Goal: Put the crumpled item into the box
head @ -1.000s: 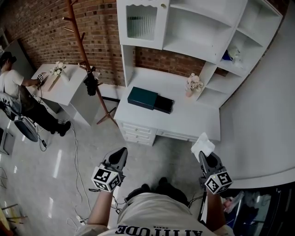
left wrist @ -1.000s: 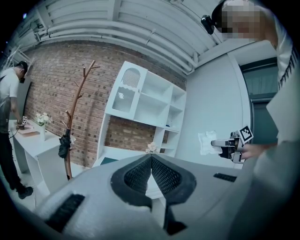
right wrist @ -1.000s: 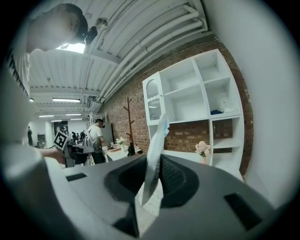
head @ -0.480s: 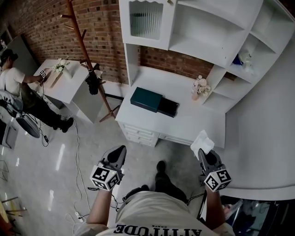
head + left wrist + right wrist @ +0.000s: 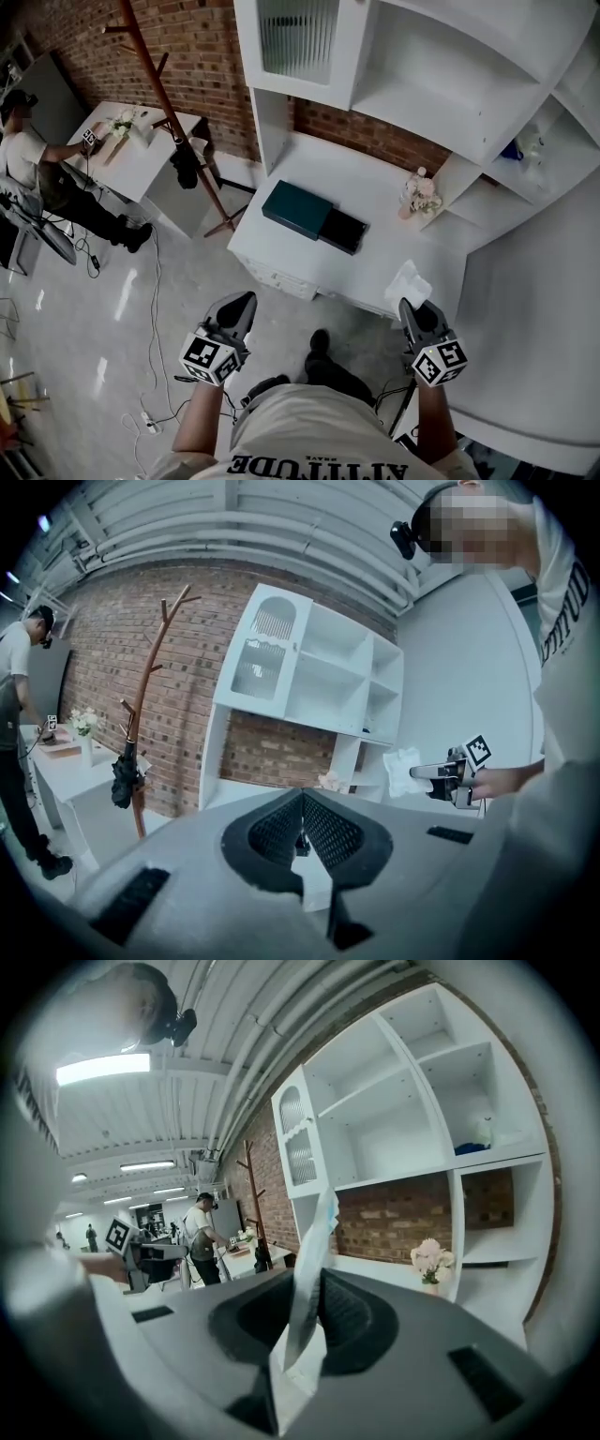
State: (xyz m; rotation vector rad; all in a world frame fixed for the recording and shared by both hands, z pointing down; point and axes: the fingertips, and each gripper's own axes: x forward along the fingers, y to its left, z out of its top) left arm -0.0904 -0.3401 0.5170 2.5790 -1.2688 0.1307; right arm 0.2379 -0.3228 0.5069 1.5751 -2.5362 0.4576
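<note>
The crumpled item (image 5: pixel 409 284) is a white wad of paper, and my right gripper (image 5: pixel 413 313) is shut on it, holding it up over the front right edge of the white desk (image 5: pixel 375 253). In the right gripper view the paper (image 5: pixel 312 1269) stands pinched between the jaws. The box (image 5: pixel 296 208) is dark teal with a black part (image 5: pixel 343 231) drawn out to its right; it lies on the desk ahead and to the left of that gripper. My left gripper (image 5: pixel 239 307) hangs over the floor before the desk, shut and empty (image 5: pixel 302 801).
A white shelf unit (image 5: pixel 427 70) rises over the desk, with a small vase of flowers (image 5: pixel 420 195) at its right. A wooden coat stand (image 5: pixel 155 89) stands left of the desk. A person (image 5: pixel 23 159) works at a small white table (image 5: pixel 141 164). Cables (image 5: pixel 150 281) lie on the floor.
The view has moved closer to the desk, which now sits lower and larger in the frame. Both grippers keep their hold and their places relative to the body.
</note>
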